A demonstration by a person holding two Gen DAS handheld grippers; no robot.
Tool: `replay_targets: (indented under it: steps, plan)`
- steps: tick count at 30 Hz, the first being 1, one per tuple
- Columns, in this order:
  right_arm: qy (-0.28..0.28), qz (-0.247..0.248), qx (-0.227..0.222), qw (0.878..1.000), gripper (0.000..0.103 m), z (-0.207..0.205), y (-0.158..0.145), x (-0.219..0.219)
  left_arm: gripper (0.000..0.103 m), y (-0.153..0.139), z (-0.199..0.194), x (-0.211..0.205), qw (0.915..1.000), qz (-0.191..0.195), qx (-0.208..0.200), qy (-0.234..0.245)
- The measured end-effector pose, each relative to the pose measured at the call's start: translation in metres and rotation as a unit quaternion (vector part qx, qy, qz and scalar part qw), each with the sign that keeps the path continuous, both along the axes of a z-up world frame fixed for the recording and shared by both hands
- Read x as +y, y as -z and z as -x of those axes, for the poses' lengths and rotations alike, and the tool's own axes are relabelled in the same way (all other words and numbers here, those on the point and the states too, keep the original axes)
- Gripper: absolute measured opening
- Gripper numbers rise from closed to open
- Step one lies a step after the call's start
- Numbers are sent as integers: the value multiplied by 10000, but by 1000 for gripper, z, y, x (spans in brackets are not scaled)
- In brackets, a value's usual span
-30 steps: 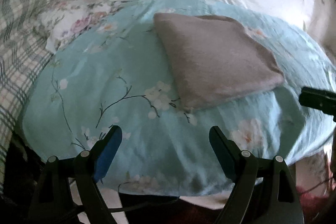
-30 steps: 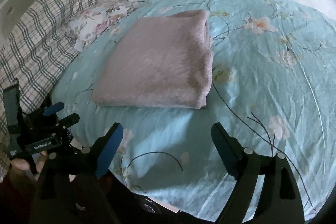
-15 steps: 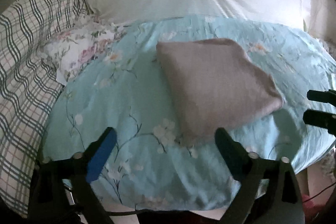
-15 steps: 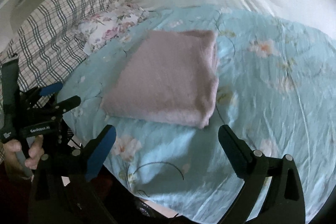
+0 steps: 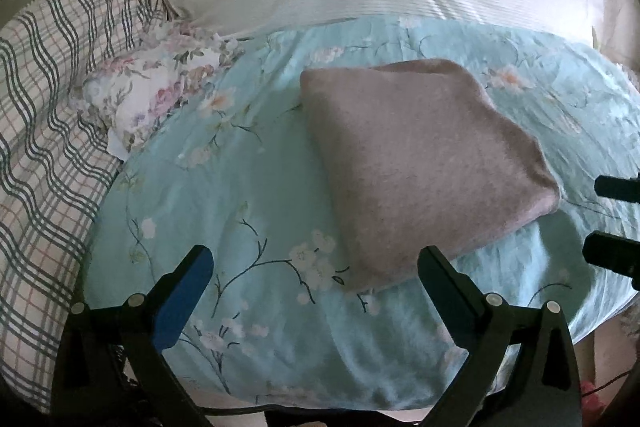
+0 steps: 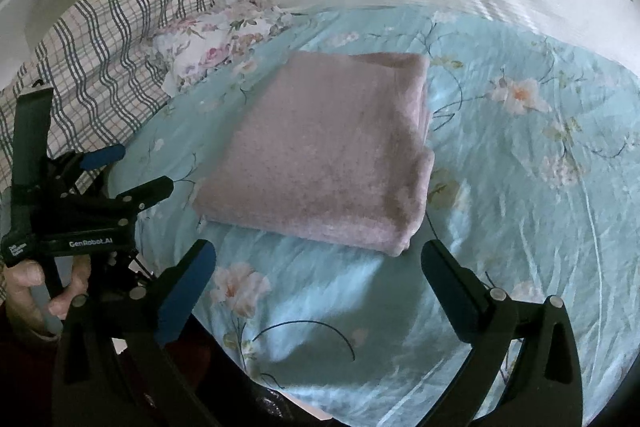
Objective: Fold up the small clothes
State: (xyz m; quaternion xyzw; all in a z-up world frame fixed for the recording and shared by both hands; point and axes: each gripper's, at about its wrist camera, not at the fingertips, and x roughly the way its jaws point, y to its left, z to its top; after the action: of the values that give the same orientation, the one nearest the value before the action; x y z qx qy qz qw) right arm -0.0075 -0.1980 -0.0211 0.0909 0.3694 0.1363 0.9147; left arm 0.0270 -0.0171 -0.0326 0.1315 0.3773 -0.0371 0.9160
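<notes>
Both tongs are spread wide and hold nothing: the left tongs [image 5: 312, 267] and the right tongs [image 6: 318, 263]. A folded pink cloth [image 6: 324, 151] lies flat on the blue flowery sheet [image 6: 520, 187] of the bed, just past the tips.

Floral bed cover [image 5: 248, 195] — folded pink cloth [image 5: 416, 163] on it.
</notes>
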Motion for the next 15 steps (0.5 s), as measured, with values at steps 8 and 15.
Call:
replay_targets:
  steps: [8, 15]
  plan:
    - [-32, -38, 40, 10000, 102, -13, 2, -2, 102, 5, -14, -2, 9999, 95, 75, 93]
    - [-1, -81, 96, 9999, 102, -35, 0, -4, 102, 7, -28, -6, 9997, 181, 86, 101]
